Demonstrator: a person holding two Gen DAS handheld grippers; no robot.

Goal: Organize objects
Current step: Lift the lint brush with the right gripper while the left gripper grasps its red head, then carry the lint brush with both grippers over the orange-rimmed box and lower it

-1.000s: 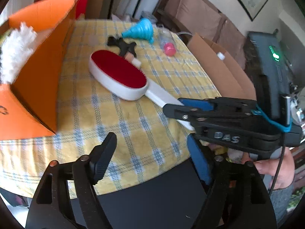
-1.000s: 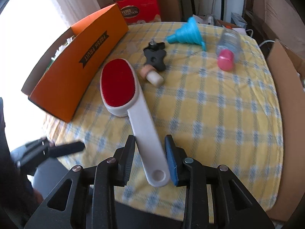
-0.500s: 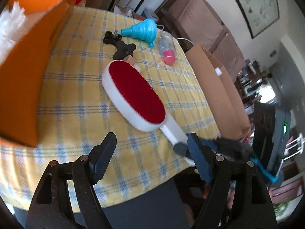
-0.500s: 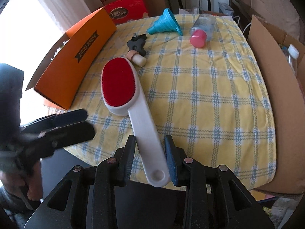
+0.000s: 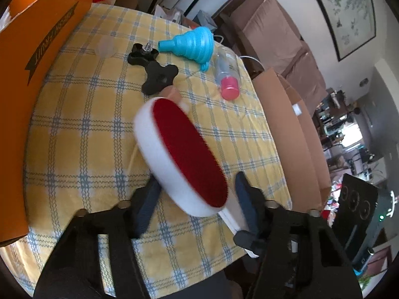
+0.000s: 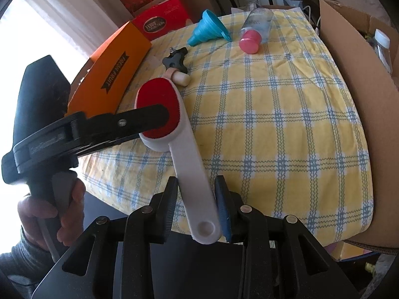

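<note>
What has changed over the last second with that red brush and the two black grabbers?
The left gripper has swung in from the side and now straddles the head of the brush, jaws open. The brush has been raised off the tablecloth. The right gripper stays clamped on its white handle. The funnel, bottle, black knob and orange box lie as before.

The right gripper [image 6: 197,199] points forward with its jaws closed against both sides of the lint brush [image 6: 184,149] handle, near the handle's end. The left gripper [image 5: 197,199] reaches in from the right gripper's left side, jaws spread wide on either side of the brush head. The left hand [image 6: 53,214] grips its handle from below.
</note>
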